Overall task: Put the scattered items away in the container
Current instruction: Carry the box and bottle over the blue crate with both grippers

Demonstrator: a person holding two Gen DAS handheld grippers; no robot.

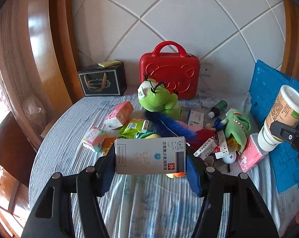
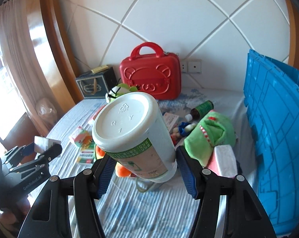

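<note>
Left gripper [image 1: 150, 155] has its jaws pinching a grey medicine box [image 1: 150, 155], up above the bed [image 1: 145, 200]. Right gripper [image 2: 143, 162] clamps a white bottle [image 2: 133, 134] base-forward. Blue container [image 2: 276, 138] stands at the right, toys and packets scattered beside it.
</note>
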